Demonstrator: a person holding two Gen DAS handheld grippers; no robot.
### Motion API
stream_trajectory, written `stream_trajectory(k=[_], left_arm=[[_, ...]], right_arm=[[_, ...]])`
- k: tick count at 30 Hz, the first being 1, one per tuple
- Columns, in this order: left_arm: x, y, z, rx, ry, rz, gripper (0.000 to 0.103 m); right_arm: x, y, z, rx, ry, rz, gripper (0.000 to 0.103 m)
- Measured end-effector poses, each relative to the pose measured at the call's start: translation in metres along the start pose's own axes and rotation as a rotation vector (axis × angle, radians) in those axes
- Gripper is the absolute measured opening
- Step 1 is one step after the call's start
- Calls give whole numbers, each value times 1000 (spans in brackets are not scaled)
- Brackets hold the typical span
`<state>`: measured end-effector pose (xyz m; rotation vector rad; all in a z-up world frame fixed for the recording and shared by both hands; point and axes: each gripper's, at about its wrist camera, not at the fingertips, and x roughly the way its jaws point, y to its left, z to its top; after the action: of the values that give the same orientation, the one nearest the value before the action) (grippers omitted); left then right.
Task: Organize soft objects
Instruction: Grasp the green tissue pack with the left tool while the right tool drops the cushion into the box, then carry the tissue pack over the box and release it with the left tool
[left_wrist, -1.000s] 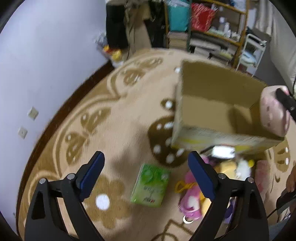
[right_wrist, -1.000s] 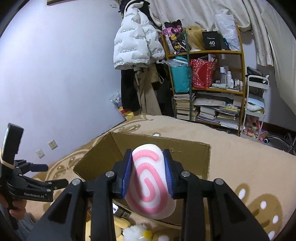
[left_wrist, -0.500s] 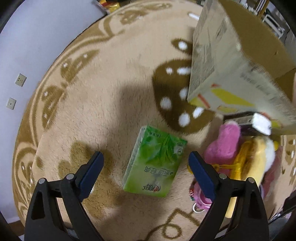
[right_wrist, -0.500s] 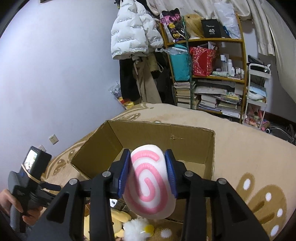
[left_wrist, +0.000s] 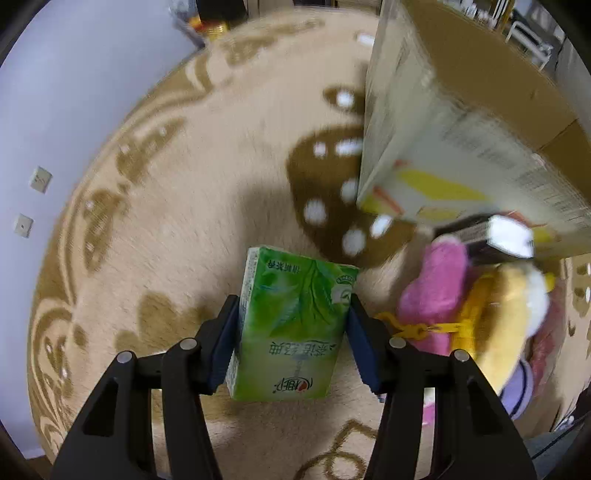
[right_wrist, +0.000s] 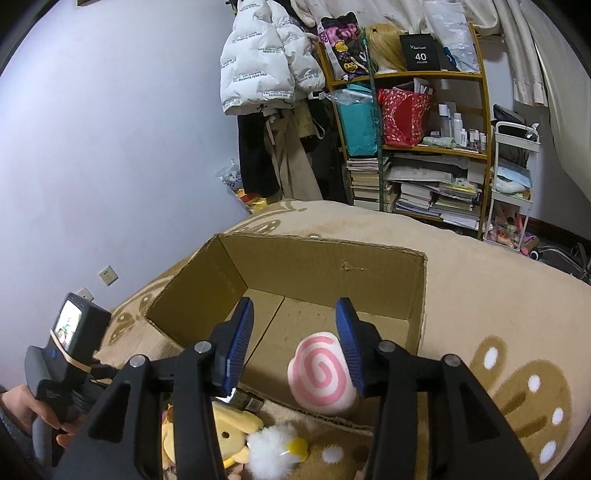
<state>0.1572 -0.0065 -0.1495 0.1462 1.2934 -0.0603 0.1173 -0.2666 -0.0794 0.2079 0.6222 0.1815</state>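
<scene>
The green tissue pack (left_wrist: 291, 325) is clamped in the left gripper (left_wrist: 291, 347) jaws; the right gripper (right_wrist: 293, 343) jaws are spread wide, the pink swirl cushion (right_wrist: 321, 376) partly hidden behind one finger, and the plush toys (left_wrist: 465, 314) are blurred.

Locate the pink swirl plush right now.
Right wrist view: the pink swirl plush lies inside the cardboard box, at its near wall, below the open right hand-held gripper.

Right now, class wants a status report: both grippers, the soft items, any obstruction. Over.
Left gripper shut on green tissue pack. Right gripper open; swirl plush inside cardboard box. Nothing blocking.
</scene>
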Motion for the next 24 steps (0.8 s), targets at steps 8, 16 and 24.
stream_trajectory(k=[8,16,24], left_arm=[[-95,-9,-16,-1,-336,-83,55],[-128,-33,24,53,-476,-140,56],[-127,-61,39,127,-499,-103,56]], right_arm=[[-29,1,-3,10,-21,-16,60],[-53,1,-1,-5,-42,-74,74],[-60,-3,0,18,-43,-76,90]])
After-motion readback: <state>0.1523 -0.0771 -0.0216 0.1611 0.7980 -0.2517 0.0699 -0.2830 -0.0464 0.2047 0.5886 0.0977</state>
